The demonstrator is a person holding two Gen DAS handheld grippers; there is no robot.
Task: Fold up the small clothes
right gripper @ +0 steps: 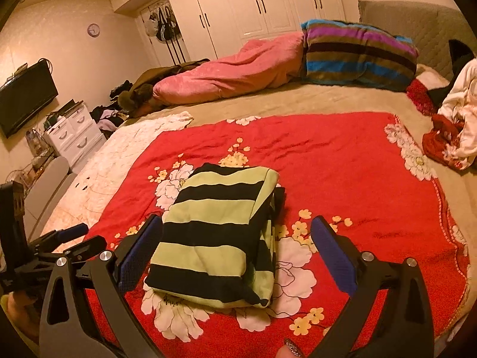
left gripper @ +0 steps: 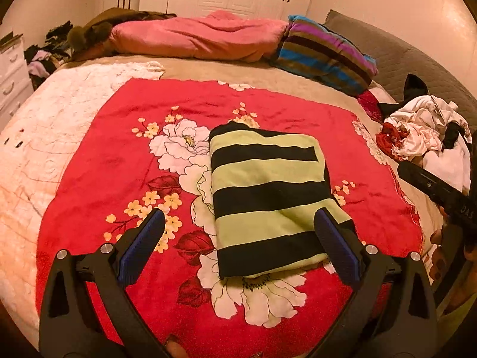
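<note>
Grippers, left (left gripper: pixel 240 223) and right (right gripper: pixel 237 229), hang spread wide, holding nothing; between them a folded striped top (left gripper: pixel 268 200) lies on the red flowered blanket (left gripper: pixel 119 164); beyond, a pink quilt (left gripper: pixel 196 35); white wardrobe (right gripper: pixel 268 3) behind.

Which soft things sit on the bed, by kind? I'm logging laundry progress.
Folded striped garment: 1
Unfolded clothes pile: 1
Red floral blanket: 1
Pink quilt: 1
Striped pillow: 1
Total: 5
</note>
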